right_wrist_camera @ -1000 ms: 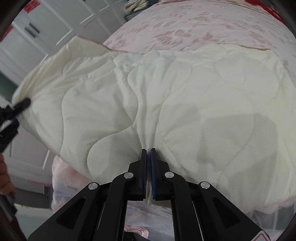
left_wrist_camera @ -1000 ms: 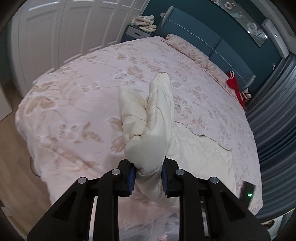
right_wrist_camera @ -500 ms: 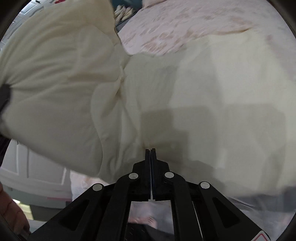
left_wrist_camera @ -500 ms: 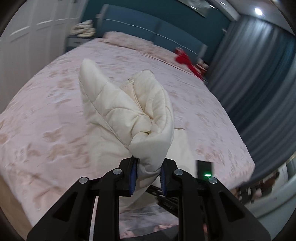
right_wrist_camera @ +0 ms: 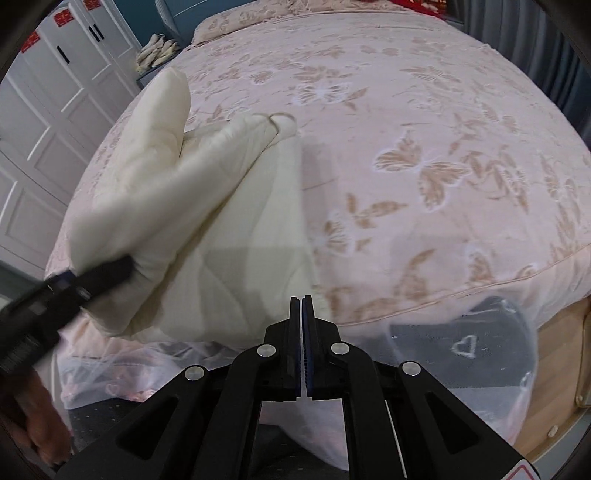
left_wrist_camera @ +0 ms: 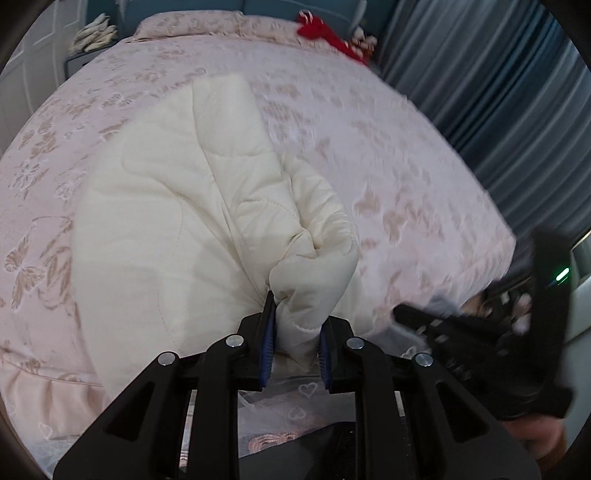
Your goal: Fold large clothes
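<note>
Left claw (left_wrist_camera: 293,332) pinches a bunched corner of the cream quilt (left_wrist_camera: 177,206), folded on the bed (left_wrist_camera: 388,155) near its foot. Right claw (right_wrist_camera: 301,314) pressed together, empty.

A wide bed (right_wrist_camera: 424,155) under a pale pink bedspread (left_wrist_camera: 388,155) carries everything.

The bedspread is woven with tan butterflies and flowers and hangs over the near edge above a sheer skirt with small hearts. On it, towards the near edge, lies a cream quilted garment (left_wrist_camera: 155,206), folded over itself (one bunched end is raised off the cover, not resting). At the far end a matching pillow (left_wrist_camera: 192,26) runs along the head, with something red (left_wrist_camera: 321,31) beside it near the corner.
</note>
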Demonstrator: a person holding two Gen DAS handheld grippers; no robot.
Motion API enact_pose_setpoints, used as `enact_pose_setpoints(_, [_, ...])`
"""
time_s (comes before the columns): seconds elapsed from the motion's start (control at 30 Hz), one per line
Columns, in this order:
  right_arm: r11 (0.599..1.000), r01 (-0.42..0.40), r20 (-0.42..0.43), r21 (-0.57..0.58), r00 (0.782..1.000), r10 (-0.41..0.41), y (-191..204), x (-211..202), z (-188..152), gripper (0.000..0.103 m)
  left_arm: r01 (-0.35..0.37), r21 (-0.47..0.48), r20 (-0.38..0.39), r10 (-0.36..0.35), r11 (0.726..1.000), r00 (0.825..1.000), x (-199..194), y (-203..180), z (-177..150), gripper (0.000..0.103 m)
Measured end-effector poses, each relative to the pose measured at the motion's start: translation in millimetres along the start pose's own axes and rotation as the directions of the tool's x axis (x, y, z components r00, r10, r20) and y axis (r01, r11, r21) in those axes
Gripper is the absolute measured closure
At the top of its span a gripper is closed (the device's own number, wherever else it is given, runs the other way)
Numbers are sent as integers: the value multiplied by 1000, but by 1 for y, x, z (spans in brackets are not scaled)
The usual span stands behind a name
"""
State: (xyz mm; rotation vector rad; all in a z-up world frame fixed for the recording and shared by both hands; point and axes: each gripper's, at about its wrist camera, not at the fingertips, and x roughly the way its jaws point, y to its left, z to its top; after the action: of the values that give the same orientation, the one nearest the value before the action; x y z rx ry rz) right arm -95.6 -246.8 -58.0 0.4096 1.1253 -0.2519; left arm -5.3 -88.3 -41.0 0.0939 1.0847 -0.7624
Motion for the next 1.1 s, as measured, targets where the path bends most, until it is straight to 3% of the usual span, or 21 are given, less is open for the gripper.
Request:
enact_pose_setpoints(0.37, [1000, -23, -10, -11, 1000, 23, -8, -4, 7, 98, -80, 65, -64, 84, 995, 994, 34, -18, -20, 82])
enact_pose_setpoints(0.43, [1000, -22, -11, -12, 1000, 22, -9, -4, 8, 98, -97, 86, -46, 102, 992, 994, 28, -23, -19, 76])
enact_pose_setpoints(0.53, [1000, -26, -13, -11, 1000, 26, -11, -8, 12, 94, -85, 102, -25, 88, 991, 996, 11, -31, -18, 43])
enact_pose_setpoints(0.57, [1000, -28, -9, -13, 1000, 28, -10, -10, 14, 86, -71, 94, -11, 73, 993, 997, 0, -32, -17, 33])
enact_pose_setpoints(0.67, [998, -42, 42, -42, 998, 44, -6, -27, 22, 58, -32, 72, 77, 26, 997, 997, -43, -30, -13, 22])
enact_pose_setpoints(0.73, [996, -53, 81, -69, 995, 59, 1, -41, 30, 55, -17, 29, 148, 13, 999, 989, -74, -18, -8, 18])
enact_pose_setpoints(0.8, [993, -80, 108, -91, 990, 90, 12, -53, 40, 51, -49, -36, 191, 55, 998, 980, -94, 1, -3, 15])
enact_pose_setpoints(0.87, [986, -115, 118, -118, 985, 129, 27, -62, 50, 46, -139, -102, 190, 156, 985, 969, -100, 22, 1, 15])
enact_pose_setpoints(1.0, [970, -193, 91, -147, 974, 208, 57, -62, 60, 45, -267, -189, 119, 292, 945, 949, -89, 64, -1, 17])
enact_pose_setpoints(1.1, [958, -213, 32, -190, 974, 223, 83, -43, 62, 45, -340, -186, 90, 360, 922, 929, -78, 75, -4, 17])
